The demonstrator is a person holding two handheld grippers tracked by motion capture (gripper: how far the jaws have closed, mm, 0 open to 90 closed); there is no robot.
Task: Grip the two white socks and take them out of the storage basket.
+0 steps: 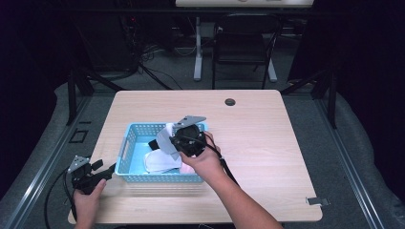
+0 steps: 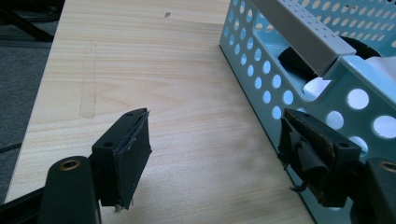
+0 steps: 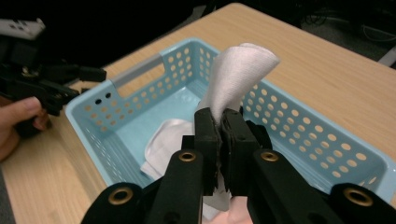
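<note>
- the right gripper (image 3: 219, 126) had its jaws pressed together on a fold of a white cloth (image 3: 238, 74), which stood up above them over the blue basket (image 3: 327, 154); whether the cloth was going in or coming out could not be told.
- in the high view the same right gripper (image 1: 184, 140) hung over the basket's (image 1: 125, 148) right half, with the cloth (image 1: 165, 138) spilling out to its left.
- a second white cloth (image 3: 163, 140) lay flat on the basket floor, and a dark item (image 1: 154, 144) sat beside it, too small to name.
- to do this step well, i judged the grip should stay on the fold, since only a thin edge was pinched and a tug could slip it.
- the cloth should travel straight up or down, kept off the perforated walls so that no corner snagged on a hole.
- the left gripper (image 2: 215, 149) had its jaws wide apart and held nothing; one jaw sat just beside the basket's outer wall (image 2: 261, 84), near a corner.
- that gripper seemed well placed to steady the basket if it slid.
- the right forearm came in diagonally from the lower edge, with the hand (image 1: 203, 160) wrapped around the tool and tilted down towards the basket.
- the left hand (image 1: 88, 200) rested low at the table's (image 1: 267, 138) near left corner, holding the left gripper (image 1: 102, 174) pointed at the basket's left end.
</note>
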